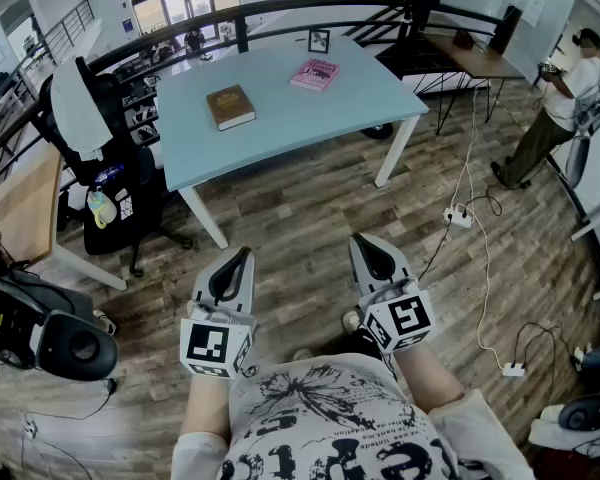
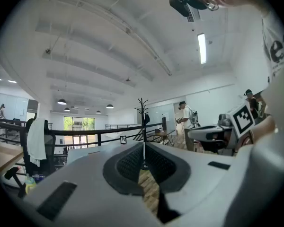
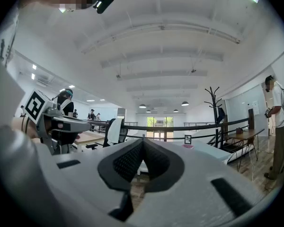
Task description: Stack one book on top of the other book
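Observation:
A brown book [image 1: 230,106] lies near the middle of the light blue table [image 1: 300,118], and a pink book [image 1: 315,74] lies apart from it toward the far right corner. My left gripper [image 1: 242,257] is held over the wood floor well short of the table, shut and empty. Beside it my right gripper [image 1: 365,243] is likewise shut with nothing in it. In the left gripper view the jaws [image 2: 143,148] meet, as they do in the right gripper view [image 3: 142,143]; the pink book [image 3: 188,146] shows faintly on the table edge there.
A small framed picture [image 1: 319,40] stands at the table's far edge. A black office chair [image 1: 105,158] with a white cloth sits left of the table. A person [image 1: 555,113] stands at the right. Cables and a power strip [image 1: 458,217] lie on the floor.

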### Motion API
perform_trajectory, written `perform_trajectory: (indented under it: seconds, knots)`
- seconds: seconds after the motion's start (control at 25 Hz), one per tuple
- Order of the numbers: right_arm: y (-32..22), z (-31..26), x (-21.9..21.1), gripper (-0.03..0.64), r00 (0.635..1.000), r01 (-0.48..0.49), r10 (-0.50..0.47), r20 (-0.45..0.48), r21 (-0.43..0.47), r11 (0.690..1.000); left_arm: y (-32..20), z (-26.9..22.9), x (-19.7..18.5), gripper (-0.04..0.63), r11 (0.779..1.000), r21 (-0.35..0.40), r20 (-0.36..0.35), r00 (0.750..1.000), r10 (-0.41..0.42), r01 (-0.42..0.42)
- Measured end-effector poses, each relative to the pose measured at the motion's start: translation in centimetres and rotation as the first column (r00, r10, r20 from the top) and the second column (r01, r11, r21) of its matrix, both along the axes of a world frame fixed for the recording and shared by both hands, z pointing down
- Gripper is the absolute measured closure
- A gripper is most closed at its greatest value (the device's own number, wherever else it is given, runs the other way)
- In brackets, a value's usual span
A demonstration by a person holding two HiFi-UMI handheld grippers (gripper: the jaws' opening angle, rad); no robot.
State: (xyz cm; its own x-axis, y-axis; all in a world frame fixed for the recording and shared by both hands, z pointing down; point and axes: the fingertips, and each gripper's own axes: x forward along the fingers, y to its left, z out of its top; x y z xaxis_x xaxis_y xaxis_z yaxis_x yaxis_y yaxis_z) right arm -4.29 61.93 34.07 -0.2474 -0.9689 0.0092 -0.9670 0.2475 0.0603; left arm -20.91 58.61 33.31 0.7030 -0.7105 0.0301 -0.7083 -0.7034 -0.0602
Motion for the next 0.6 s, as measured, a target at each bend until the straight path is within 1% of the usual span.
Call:
perform_trajectory:
  seconds: [0.28, 0.48, 0.6]
  knots:
    - [-0.4, 0.6, -0.2, 0.626, 1.0, -0.018, 0.018, -0.007, 0.002, 1.0, -0.2, -0.5, 0.1, 0.584, 1.0, 0.006, 0.0, 1.0, 0.023, -0.023]
    - [-0.9, 0.6, -0.7, 0.626, 1.0, -0.007, 0.006, -0.019, -0.004, 1.0, -0.6, -0.5, 0.0, 0.584, 1.0, -0.001, -0.005, 1.0, 0.022, -0.022]
    - [-1.4, 1.0, -0.2, 0.624, 0.999, -0.036, 0.036, -0.006, -0.016, 0.999, -1.1, -0.4, -0.1, 0.584, 1.0, -0.004, -0.011, 1.0, 0.016, -0.016]
